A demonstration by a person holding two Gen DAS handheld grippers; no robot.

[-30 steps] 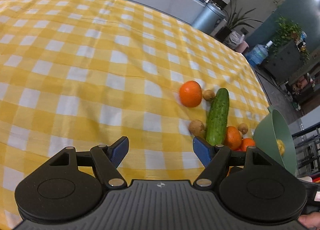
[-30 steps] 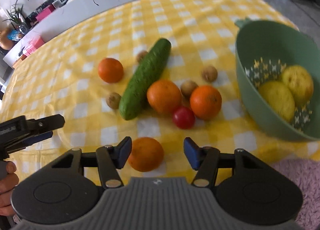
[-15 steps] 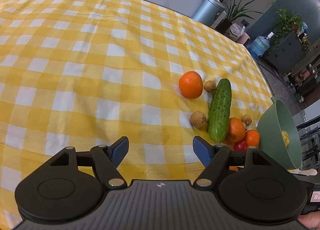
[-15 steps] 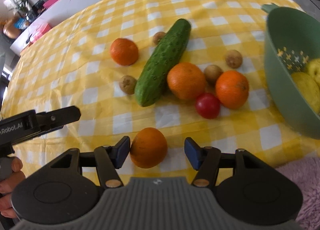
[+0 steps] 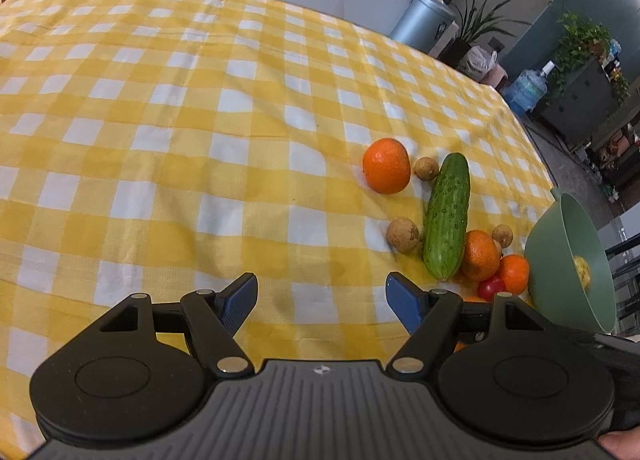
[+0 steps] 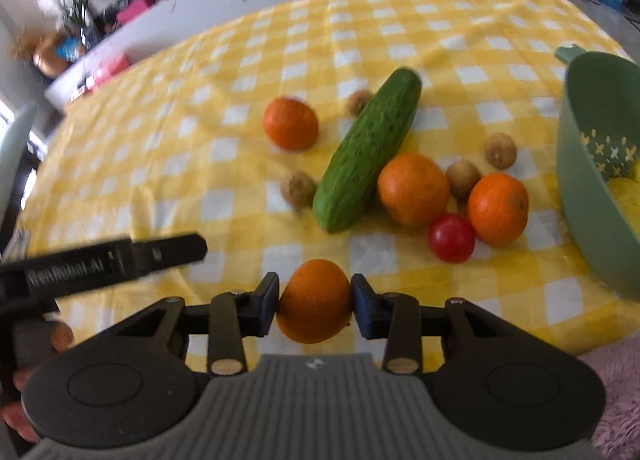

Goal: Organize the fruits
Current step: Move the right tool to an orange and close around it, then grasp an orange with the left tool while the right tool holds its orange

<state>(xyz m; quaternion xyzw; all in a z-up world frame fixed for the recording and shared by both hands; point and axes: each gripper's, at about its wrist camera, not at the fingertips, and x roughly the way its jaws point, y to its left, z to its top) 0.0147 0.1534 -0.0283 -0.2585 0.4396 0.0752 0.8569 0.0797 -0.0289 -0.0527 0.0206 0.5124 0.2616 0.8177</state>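
Note:
My right gripper has an orange between its blue pads; the jaws are closing and both pads touch its sides. Beyond it on the yellow checked cloth lie a cucumber, three more oranges, a red tomato and several small brown fruits. A green colander at the right holds yellow fruit. My left gripper is open over bare cloth, left of the cucumber, with nothing between its fingers.
One finger of the left gripper reaches in from the left of the right wrist view. A pink fluffy mat lies past the table's near right edge. A grey bin and plants stand beyond the far edge.
The right gripper's jaws have come together onto the orange that lay between them. The left gripper has stayed open and hardly moved.

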